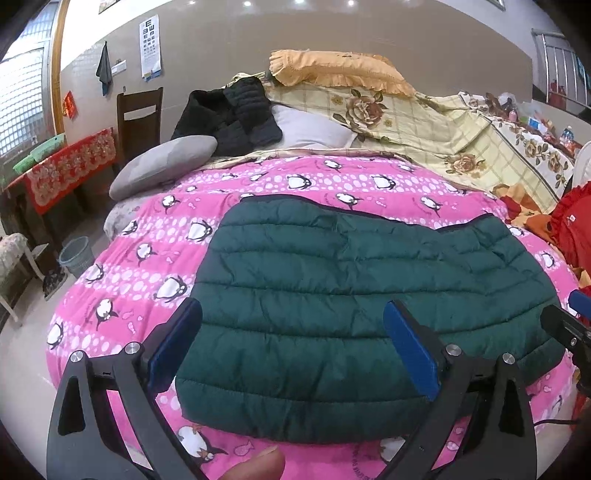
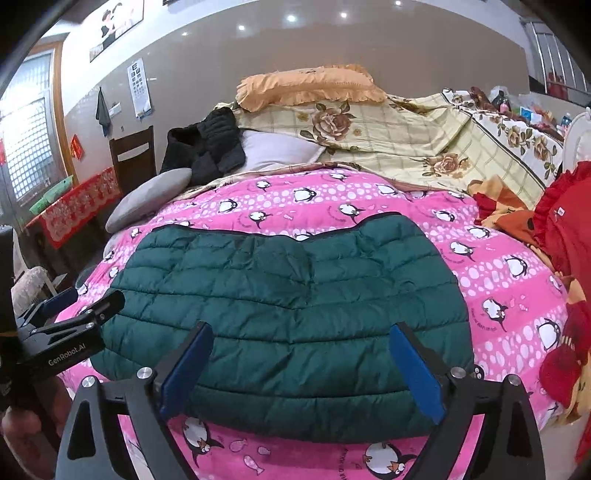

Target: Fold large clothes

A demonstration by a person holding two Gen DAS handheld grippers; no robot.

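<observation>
Pink penguin quilt over the bed — grey cushion at its far left corner, black padded jacket just behind. Orange frilled pillow atop floral bedding. Eye chart on wall; wooden chair below.

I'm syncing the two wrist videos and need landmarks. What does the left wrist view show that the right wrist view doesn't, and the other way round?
Only the left wrist view shows the grey wastebasket on the floor beside the bed.

Only the right wrist view shows the framed picture high on the wall.

Both share the green puffer jacket lying flat on the pink penguin blanket, the black jacket, the orange pillow and the eye chart. Both grippers, left and right, are open and empty.
</observation>
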